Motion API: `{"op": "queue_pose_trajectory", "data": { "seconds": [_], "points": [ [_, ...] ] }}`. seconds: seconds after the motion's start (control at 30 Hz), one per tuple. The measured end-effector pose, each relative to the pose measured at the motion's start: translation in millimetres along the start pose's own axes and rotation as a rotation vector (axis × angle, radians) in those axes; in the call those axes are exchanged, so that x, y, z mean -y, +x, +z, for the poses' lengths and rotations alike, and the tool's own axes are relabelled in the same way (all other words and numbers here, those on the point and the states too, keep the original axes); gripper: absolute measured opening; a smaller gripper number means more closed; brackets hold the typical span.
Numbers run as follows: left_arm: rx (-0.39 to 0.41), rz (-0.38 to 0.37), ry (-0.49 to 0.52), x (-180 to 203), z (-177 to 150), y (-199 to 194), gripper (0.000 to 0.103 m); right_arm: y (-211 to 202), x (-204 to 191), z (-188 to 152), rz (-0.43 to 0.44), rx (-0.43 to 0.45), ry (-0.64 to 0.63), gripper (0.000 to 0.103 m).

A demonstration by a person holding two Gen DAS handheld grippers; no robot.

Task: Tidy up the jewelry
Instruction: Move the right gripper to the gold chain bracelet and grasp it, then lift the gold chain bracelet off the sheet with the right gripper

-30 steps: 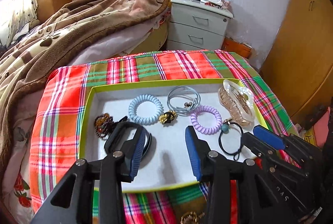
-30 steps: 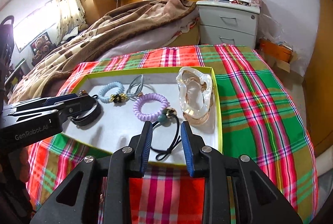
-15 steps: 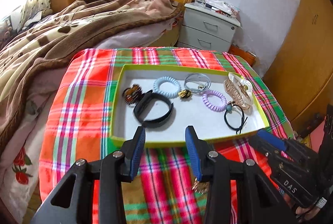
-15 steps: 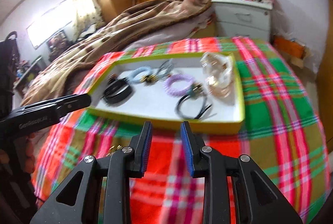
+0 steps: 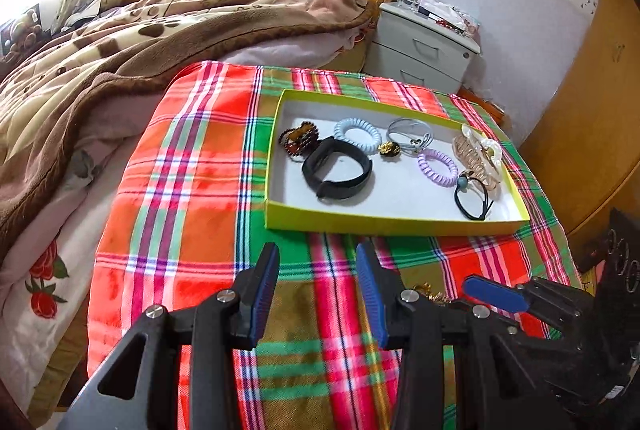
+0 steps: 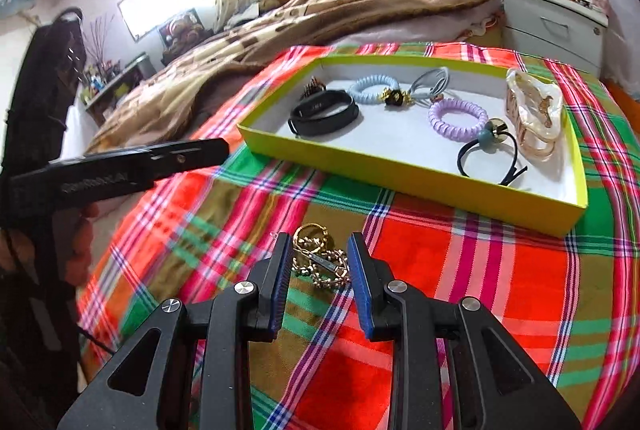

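Observation:
A yellow-green tray (image 5: 360, 221) (image 6: 400, 166) lies on the plaid cloth. It holds a black band (image 5: 338, 172) (image 6: 324, 112), a blue coil tie (image 5: 357, 134), a purple coil tie (image 5: 437, 166) (image 6: 458, 114), a black elastic (image 5: 474, 200) (image 6: 486, 158), a clear hair claw (image 5: 478, 154) (image 6: 534, 108) and a dark beaded piece (image 5: 298, 140). A gold chain bracelet (image 6: 320, 258) lies on the cloth in front of the tray. My right gripper (image 6: 318, 266) is open with its fingers on either side of the chain. My left gripper (image 5: 316, 282) is open and empty over the cloth.
A bed with a brown blanket (image 5: 140, 30) lies to the left and behind. A grey nightstand (image 5: 424, 46) stands at the back. A wooden wardrobe (image 5: 592, 110) is at the right. The plaid cloth (image 5: 192, 190) drops off at its left edge.
Both grippers pulled back from the tray toward me. The black band now lies free in the tray. The right gripper lowered around the gold chain on the cloth.

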State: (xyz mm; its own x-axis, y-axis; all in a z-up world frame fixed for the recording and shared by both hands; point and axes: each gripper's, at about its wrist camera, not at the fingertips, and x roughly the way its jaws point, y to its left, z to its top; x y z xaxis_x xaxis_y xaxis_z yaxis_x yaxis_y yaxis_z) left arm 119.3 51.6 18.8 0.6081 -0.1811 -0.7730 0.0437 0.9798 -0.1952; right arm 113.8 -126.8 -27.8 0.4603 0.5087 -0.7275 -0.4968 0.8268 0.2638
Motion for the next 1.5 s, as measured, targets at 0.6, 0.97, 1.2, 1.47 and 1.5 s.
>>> {"op": "queue_pose_trajectory", "data": {
  "seconds": [0.6,0.97,1.2,1.47,1.5],
  "points": [
    [-0.035,-0.012,-0.013,-5.2,-9.5,5.0,0.042,11.7,-14.3,-11.0,-0.017,-0.093,-0.066,0.016],
    [-0.039,-0.009,-0.018,-7.6,-10.6,5.0,0.042,5.9,-17.4,-16.7,0.034,-0.086,-0.05,0.006],
    [-0.034,-0.008,-0.025,-10.7,-10.2,3.2,0.042,-1.0,-0.4,-23.1,0.255,-0.082,0.137,0.006],
    [-0.041,-0.004,-0.029,-12.1,-10.1,3.4,0.042,-2.4,9.5,-39.1,0.429,-0.106,0.275,0.006],
    [-0.041,-0.002,-0.031,-12.2,-10.1,3.1,0.042,-2.1,7.4,-40.8,0.418,-0.118,0.259,0.006]
  ]
}}
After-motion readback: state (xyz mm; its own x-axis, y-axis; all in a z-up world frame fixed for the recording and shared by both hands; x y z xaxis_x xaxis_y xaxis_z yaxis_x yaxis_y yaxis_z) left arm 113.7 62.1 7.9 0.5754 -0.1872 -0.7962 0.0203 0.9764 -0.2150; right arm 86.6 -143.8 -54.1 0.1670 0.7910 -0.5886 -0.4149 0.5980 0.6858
